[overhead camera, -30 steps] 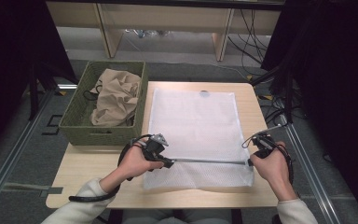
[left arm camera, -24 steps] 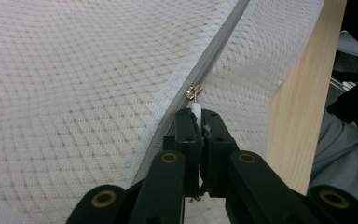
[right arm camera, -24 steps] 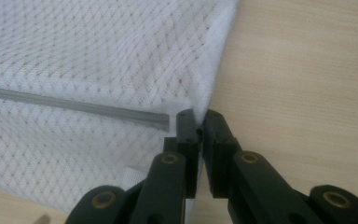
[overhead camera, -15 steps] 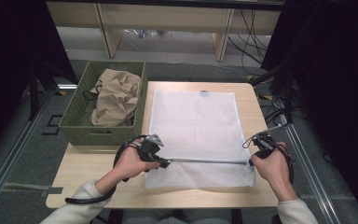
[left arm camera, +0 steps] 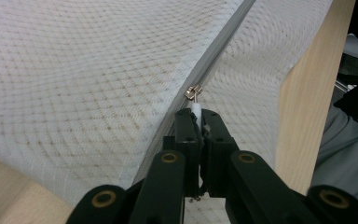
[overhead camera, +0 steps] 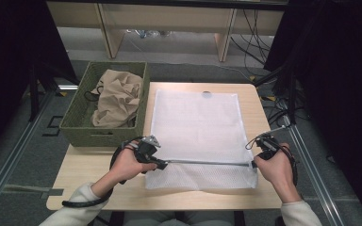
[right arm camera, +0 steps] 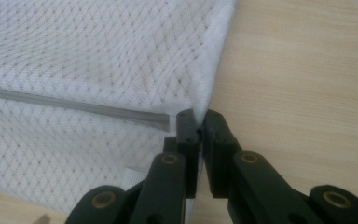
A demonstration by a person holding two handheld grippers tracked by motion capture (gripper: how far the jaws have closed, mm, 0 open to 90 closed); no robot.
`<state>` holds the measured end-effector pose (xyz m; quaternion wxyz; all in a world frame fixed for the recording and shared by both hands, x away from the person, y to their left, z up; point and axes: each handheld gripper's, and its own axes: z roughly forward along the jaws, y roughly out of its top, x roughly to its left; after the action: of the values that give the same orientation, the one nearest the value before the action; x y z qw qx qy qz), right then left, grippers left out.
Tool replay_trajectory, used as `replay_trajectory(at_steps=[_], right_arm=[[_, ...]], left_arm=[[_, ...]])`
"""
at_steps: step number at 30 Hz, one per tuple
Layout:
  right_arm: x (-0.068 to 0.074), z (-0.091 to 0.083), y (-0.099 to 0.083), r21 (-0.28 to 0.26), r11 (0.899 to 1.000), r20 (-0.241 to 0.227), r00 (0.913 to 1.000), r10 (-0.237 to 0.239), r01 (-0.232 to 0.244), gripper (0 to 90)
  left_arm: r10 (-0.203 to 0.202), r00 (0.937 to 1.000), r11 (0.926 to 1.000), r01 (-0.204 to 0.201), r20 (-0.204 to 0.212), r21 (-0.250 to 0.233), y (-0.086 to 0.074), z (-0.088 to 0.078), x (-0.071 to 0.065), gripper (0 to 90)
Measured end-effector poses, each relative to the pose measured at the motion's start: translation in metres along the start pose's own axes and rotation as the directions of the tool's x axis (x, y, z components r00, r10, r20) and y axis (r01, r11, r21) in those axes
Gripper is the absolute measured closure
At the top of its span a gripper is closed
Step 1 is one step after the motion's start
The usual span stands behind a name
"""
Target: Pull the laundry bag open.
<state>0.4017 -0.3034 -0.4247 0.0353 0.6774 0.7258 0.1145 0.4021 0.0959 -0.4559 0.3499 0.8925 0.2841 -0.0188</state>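
Mesh laundry bag (overhead camera: 197,136) lies flat on the table (overhead camera: 89,179), just right of the green basket (overhead camera: 104,134) holding a crumpled tan cloth (overhead camera: 117,99). A grey zipper (overhead camera: 207,163) runs across the bag near its front edge.

Left gripper (overhead camera: 162,164) sits at the zipper's end nearest the basket, jaws pinched tight on the white zipper pull (left arm camera: 196,108). Right gripper (overhead camera: 253,164) is at the zipper's far end from the basket, jaws closed narrow on the bag's corner fabric (right arm camera: 200,109), bracing it.

Progress: judged as the very start of the zip stroke. The slider is at one end, the bag is anchored at the other, and the whole zipper run is left to travel. Can't tell whether the zipper is open or shut along its length.

View differences: the left gripper view shows the small metal slider (left arm camera: 193,91) and white tab in the jaws, too small in the high view. The right gripper view shows the zipper tape's end (right arm camera: 161,120) stopping just short of the jaws. The high view gives the basket, the cloth and both hands.
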Motion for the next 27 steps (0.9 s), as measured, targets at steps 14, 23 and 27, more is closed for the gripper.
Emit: replay_trajectory(at_steps=[14,23,27], right_arm=[[-0.001,0.000,0.000,-0.004,1.000,0.003,1.0000,-0.003,0.003,86.6],[-0.006,0.001,0.000,-0.016,0.999,0.007,0.9992,-0.040,0.040,86.6],[-0.007,0.002,0.000,-0.020,0.999,-0.004,0.9992,-0.039,0.039,86.6]], left_arm=[[-0.021,0.9997,0.9997,0.021,-0.012,-0.010,-0.008,-0.008,0.007,86.7],[-0.038,0.9991,0.9992,0.038,-0.020,-0.007,-0.015,-0.015,0.011,86.8],[-0.053,0.9983,0.9985,0.053,-0.025,-0.016,-0.018,-0.018,0.012,86.8]])
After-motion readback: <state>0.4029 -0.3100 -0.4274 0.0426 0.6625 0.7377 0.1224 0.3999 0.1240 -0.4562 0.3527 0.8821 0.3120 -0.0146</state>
